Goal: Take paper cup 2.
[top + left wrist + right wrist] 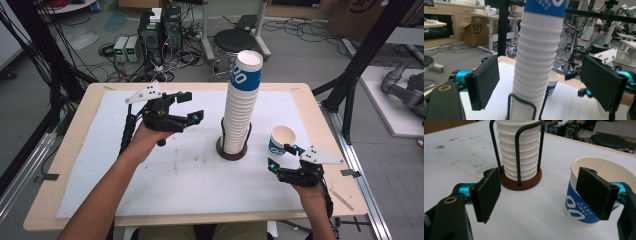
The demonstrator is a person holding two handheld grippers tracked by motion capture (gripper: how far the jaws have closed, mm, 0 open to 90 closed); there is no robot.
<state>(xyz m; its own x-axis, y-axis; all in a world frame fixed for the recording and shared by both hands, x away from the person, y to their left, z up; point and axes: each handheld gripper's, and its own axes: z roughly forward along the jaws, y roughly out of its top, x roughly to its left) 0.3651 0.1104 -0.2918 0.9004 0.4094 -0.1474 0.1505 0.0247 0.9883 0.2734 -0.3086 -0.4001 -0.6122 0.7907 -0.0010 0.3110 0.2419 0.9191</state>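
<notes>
Both spread wide: left gripper (184, 107) faces the cup stack (241, 105) from nine o'clock; right gripper (280, 156) (holding nothing) flanks the loose cup (280, 140), probably to grasp it.

Our left hand-held gripper (187, 107) and right hand-held gripper (280, 156) are matte black, with teal collars behind flat, dark, foam-faced jaws. Each carries a grey three-cornered plate dotted with small holes, and a black cable trails down along each bare, sleeveless forearm.
</notes>
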